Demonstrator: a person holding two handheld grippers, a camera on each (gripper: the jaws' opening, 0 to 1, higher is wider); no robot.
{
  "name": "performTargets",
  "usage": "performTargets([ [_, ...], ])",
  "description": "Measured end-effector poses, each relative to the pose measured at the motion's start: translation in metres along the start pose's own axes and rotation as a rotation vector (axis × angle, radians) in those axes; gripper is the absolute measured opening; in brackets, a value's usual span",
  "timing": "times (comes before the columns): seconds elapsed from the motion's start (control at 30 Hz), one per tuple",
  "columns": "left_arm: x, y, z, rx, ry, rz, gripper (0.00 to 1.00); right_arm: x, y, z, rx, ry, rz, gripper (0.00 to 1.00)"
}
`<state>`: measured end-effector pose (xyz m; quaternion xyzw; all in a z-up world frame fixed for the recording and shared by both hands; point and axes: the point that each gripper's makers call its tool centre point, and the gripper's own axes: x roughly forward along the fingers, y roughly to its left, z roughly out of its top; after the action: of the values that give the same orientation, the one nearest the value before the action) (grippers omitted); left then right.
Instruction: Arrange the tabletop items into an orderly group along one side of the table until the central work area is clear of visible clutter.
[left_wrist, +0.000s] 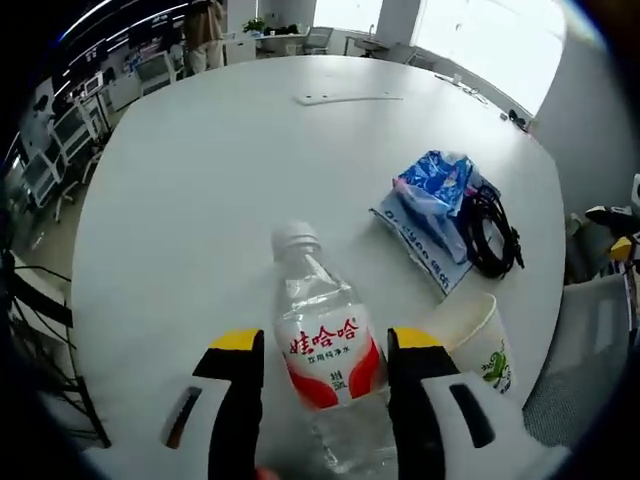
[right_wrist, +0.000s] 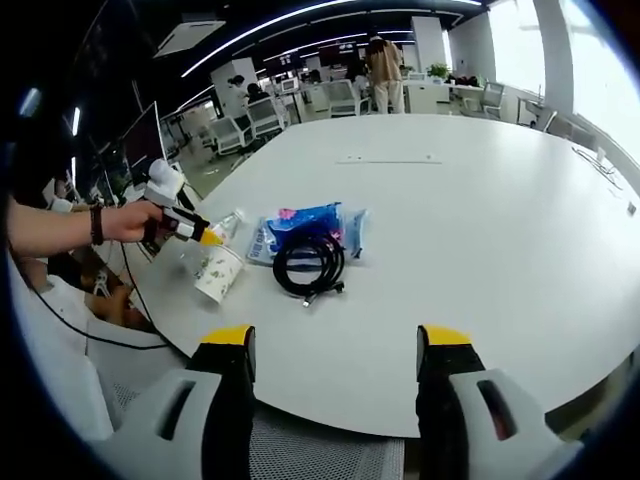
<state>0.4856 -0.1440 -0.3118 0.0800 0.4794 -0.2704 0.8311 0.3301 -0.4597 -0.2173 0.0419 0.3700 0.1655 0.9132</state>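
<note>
A clear water bottle (left_wrist: 320, 340) with a red and white label lies between my left gripper's (left_wrist: 325, 352) yellow-tipped jaws, cap pointing away; the jaws press on both sides of the label. In the right gripper view the same left gripper (right_wrist: 205, 236), held by a hand, sits at the table's left edge with the bottle (right_wrist: 227, 224) at its tips. A paper cup (left_wrist: 482, 345) (right_wrist: 218, 272) lies on its side just right of it. Beyond are a blue packet (left_wrist: 432, 195) (right_wrist: 305, 223) and a coiled black cable (left_wrist: 492, 235) (right_wrist: 311, 264). My right gripper (right_wrist: 338, 347) stands open over the near table edge, holding nothing.
The round white table (left_wrist: 230, 170) (right_wrist: 480, 230) stretches bare beyond the items, with a flat cover plate (left_wrist: 348, 98) near its far side. Office chairs, desks and a standing person (right_wrist: 383, 70) are in the background. A grey mesh chair seat (right_wrist: 320, 455) lies below the right gripper.
</note>
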Motion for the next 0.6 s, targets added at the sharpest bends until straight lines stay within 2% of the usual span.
performTargets([
  [0.1, 0.0006, -0.0025, -0.0005, 0.001, 0.014, -0.005, 0.43, 0.0006, 0.0011, 0.0003, -0.002, 0.0, 0.003, 0.64],
  [0.3, -0.0005, -0.0025, -0.0015, -0.006, 0.028, 0.009, 0.42, 0.0009, 0.004, 0.0017, -0.007, -0.003, 0.009, 0.64],
  [0.37, -0.0017, -0.0012, -0.0005, -0.039, 0.015, 0.019, 0.4, 0.0005, 0.0042, 0.002, -0.01, -0.004, 0.01, 0.64],
  [0.6, -0.0052, -0.0028, -0.0003, -0.051, -0.002, 0.032, 0.36, -0.0005, 0.005, 0.0038, -0.008, -0.011, 0.013, 0.64],
])
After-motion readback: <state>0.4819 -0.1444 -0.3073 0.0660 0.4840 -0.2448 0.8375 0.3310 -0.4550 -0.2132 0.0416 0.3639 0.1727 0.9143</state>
